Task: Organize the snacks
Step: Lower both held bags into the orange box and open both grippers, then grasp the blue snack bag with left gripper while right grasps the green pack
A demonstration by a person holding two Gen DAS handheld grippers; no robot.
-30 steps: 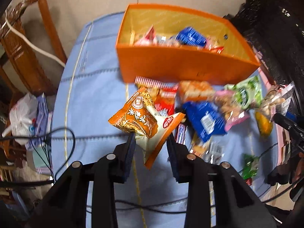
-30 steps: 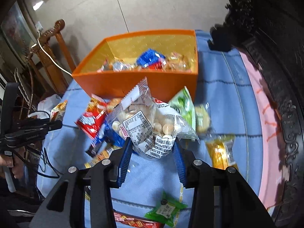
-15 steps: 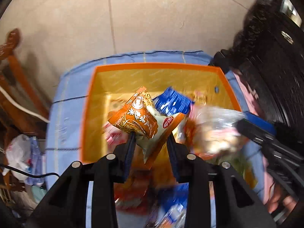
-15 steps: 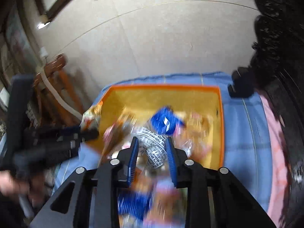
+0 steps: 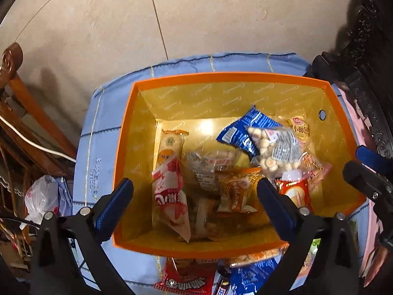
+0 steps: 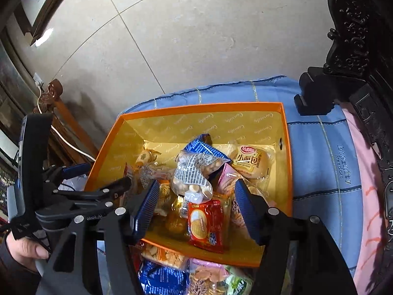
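An orange box with a gold lining holds several snack packets. My left gripper is open and empty above its near left part. The orange packet lies in the box below it, beside a red and white packet. My right gripper is open and empty over the near side of the box. The clear bag of round biscuits rests on top of the pile, on a blue packet.
More packets lie on the blue cloth in front of the box. A dark carved chair stands at the right. A wooden chair and a white plastic bag are at the left.
Both grippers moved forward over the box and opened. The orange packet and the biscuit bag left the jaws and now lie in the box.
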